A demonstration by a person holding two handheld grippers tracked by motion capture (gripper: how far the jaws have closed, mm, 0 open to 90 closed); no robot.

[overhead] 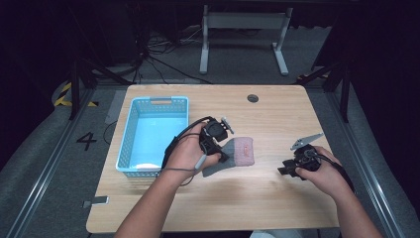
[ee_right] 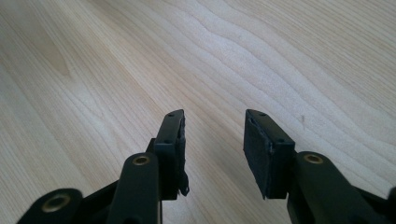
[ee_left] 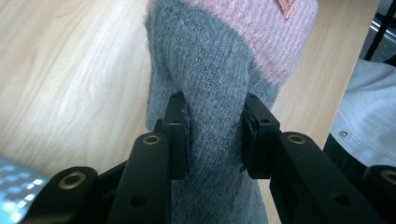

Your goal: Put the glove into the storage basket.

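Observation:
A grey knitted sock with a pink cuff [overhead: 238, 151] lies partly lifted at the middle of the wooden table [overhead: 277, 198]. My left gripper [overhead: 220, 148] is shut on its grey part; in the left gripper view both pads press into the grey knit of the sock [ee_left: 212, 88], and the pink cuff hangs beyond them. My right gripper [overhead: 285, 170] rests low over the table at the right, held by the person's right hand. Seen from its own camera, the right gripper [ee_right: 212, 140] stands open over bare wood with nothing between its jaws.
A light blue plastic basket [overhead: 130, 139] stands at the left of the table, close to the left hand. A round cable hole [overhead: 252, 98] sits near the table's far edge. Behind the table are a white desk frame [overhead: 242, 29] and cables on the floor.

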